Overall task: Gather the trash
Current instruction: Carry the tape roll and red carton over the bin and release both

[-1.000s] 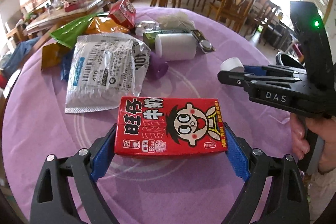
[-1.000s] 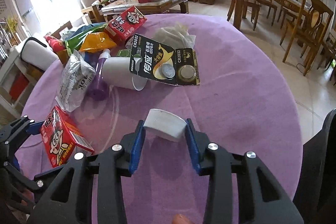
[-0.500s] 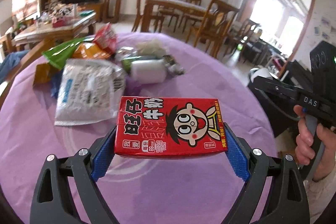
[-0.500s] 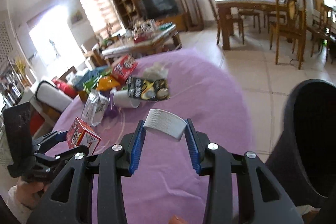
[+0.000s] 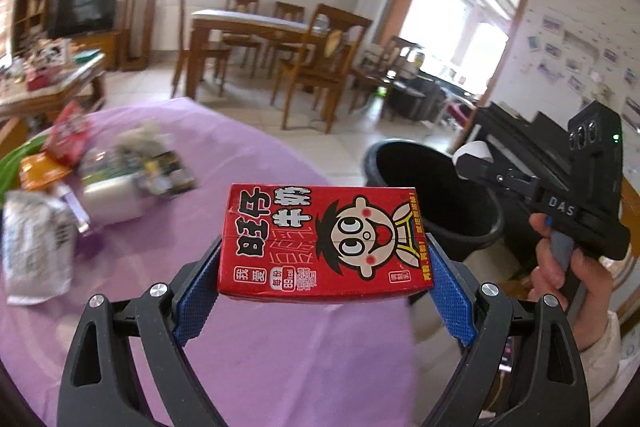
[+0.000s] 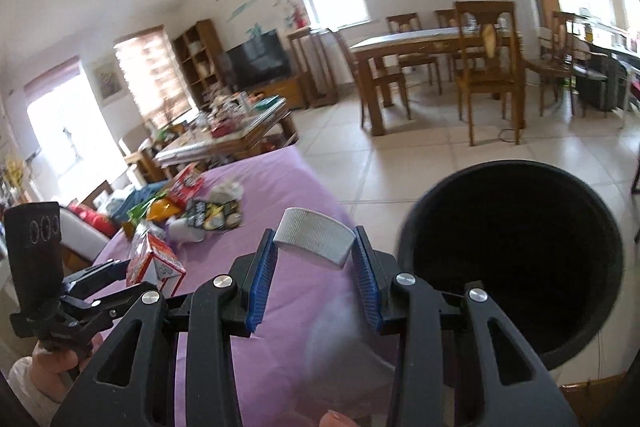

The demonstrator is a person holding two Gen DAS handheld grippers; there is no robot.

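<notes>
My left gripper (image 5: 324, 283) is shut on a red milk carton (image 5: 322, 243) with a cartoon face, held in the air above the purple tablecloth (image 5: 248, 339). My right gripper (image 6: 316, 267) is shut on a white ribbed cap (image 6: 314, 237), held beside the open mouth of a black trash bin (image 6: 516, 259). In the left wrist view the right gripper (image 5: 476, 163) hovers with the white cap (image 5: 474, 151) over the bin (image 5: 432, 195). In the right wrist view the left gripper (image 6: 132, 277) with the carton (image 6: 156, 265) is at the lower left.
More trash lies on the table's far side: a silver foil bag (image 5: 34, 251), a white cup (image 5: 110, 201), a battery card (image 6: 214, 217), another red carton (image 6: 186, 185) and colourful wrappers (image 6: 154, 205). A wooden dining table and chairs (image 6: 440, 67) stand behind on the tiled floor.
Both grippers have lifted and swung right, away from the trash pile towards the black bin. The right gripper with the cap now hovers at the bin's rim. Both grips are unchanged.
</notes>
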